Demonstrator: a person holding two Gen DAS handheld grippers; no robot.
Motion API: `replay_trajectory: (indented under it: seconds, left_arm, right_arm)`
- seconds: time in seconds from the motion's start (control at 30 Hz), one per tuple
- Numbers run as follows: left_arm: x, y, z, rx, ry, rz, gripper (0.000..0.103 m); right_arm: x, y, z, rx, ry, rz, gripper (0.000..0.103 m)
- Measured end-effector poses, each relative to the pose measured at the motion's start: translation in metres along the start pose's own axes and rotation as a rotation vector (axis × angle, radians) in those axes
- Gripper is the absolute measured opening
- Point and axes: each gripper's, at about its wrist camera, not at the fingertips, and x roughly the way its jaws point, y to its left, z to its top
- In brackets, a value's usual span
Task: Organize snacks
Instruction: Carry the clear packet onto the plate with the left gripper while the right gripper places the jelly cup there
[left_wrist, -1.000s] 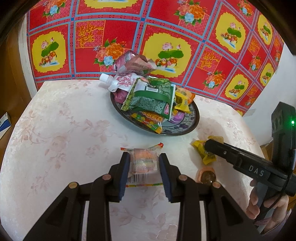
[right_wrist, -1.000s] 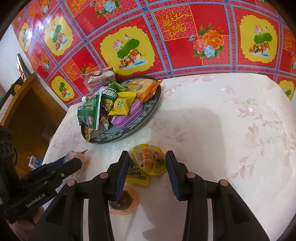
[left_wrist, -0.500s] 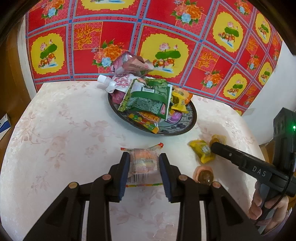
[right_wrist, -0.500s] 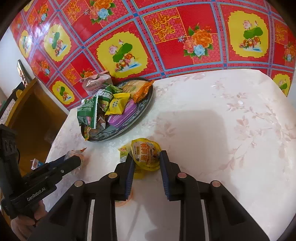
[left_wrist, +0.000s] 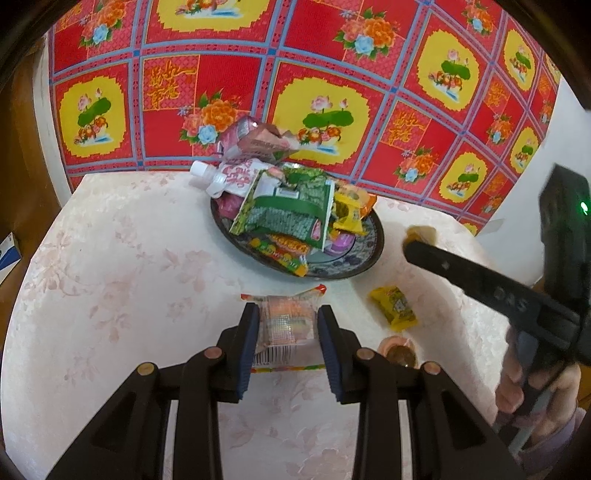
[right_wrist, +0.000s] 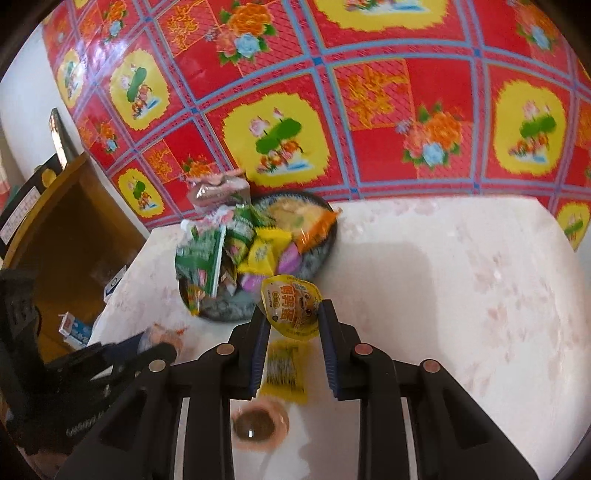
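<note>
My left gripper (left_wrist: 287, 325) is clenched on a clear-wrapped pink snack pack (left_wrist: 286, 321), pads pressed to both its sides; the pack lies flat on the desk (left_wrist: 110, 277), barcode end toward me, just in front of the plate (left_wrist: 354, 266); I see the gripper pointing steeply down at it.

My right gripper (right_wrist: 291, 325) is grasping a yellow round-lidded snack cup (right_wrist: 293, 308); the cup is off the desk, hanging in the air betw. the pads w/ its printed lid facing the cam; in the left wrist view the cup shows only as a yellow edge at that gripper's tip (left_wrist: 421, 233), to the right of the plate rim.

Left on the desk under/near the right gripper: a small yellow packet (right_wrist: 286, 369) and a pink-rimmed cup w/ brown contents (right_wrist: 258, 424), just beside each other; both sit apart from the plate.

The plate is dark w/ a patterned rim, heaped w/ snacks: green bag (left_wrist: 291, 218) on top, white spouted pouch (left_wrist: 229, 177) hanging over the far-left rim, pink pack (left_wrist: 255, 140) behind, yellow and purple pkts on the right side.

A hand (left_wrist: 532, 387) grips the right gripper's handle at the right edge; red-yellow floral wall covering (left_wrist: 332, 74) behind the desk.
</note>
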Motion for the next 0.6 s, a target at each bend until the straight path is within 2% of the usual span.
replay_trajectory:
  seconds: [0.27,0.6]
  left_arm:
    - [0.000,-0.013,0.006,0.030,-0.022,-0.017,0.034]
    - [-0.001,-0.014,0.013,0.034,-0.034,-0.011,0.034]
  right_arm:
    - [0.025,0.007,0.024,-0.059,0.006,-0.003,0.027]
    - [0.046,0.012,0.029,-0.092,0.028,-0.008,0.028]
